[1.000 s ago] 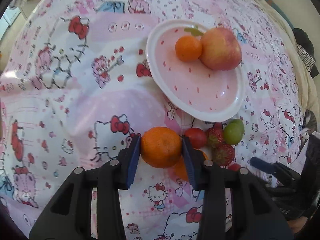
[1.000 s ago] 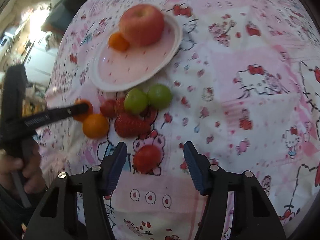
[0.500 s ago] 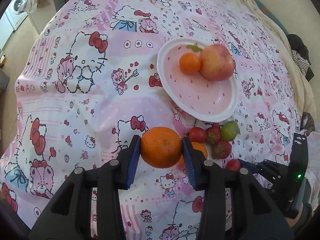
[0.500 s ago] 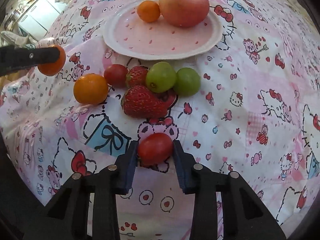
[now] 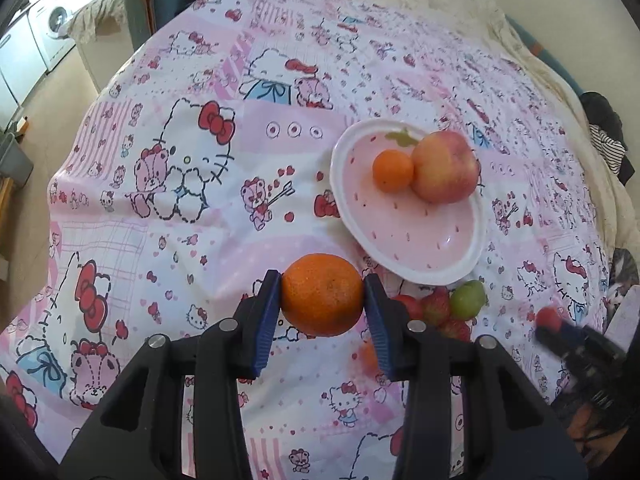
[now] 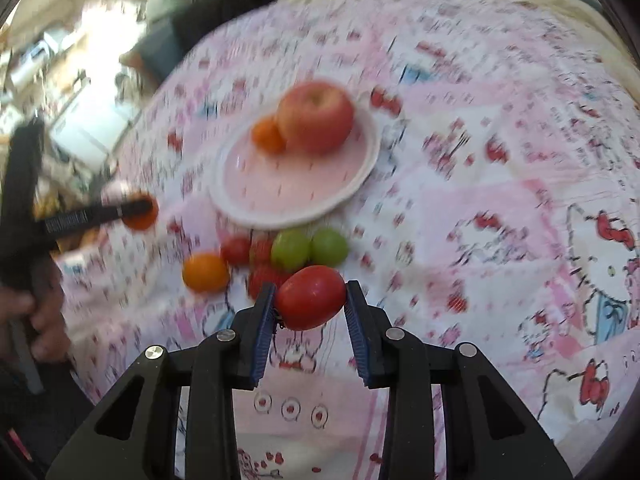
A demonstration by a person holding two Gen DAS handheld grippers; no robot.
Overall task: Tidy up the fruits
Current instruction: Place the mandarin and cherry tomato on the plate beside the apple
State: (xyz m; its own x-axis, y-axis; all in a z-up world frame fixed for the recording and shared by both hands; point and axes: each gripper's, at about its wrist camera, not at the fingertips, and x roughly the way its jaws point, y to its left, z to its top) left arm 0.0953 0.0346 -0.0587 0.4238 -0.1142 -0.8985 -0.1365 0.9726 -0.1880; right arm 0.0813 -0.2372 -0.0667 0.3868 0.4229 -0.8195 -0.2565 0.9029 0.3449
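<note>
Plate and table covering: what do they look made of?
Plate: looks like glazed ceramic or glossy melamine, going by bright highlights on its smooth pink surface and thick white rim; cannot tell which. Table covering: soft printed fabric, matte, with creases and folds.

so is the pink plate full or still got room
Still has room: the plate holds only an apple and a small orange, with its near half bare.

A pink-and-white cartoon-cat tablecloth (image 5: 192, 184) covers the table. Beyond its far-left edge stands a white washing machine (image 5: 56, 32) on a beige floor (image 5: 52, 92). A striped cloth (image 5: 614, 152) lies at the right.
</note>
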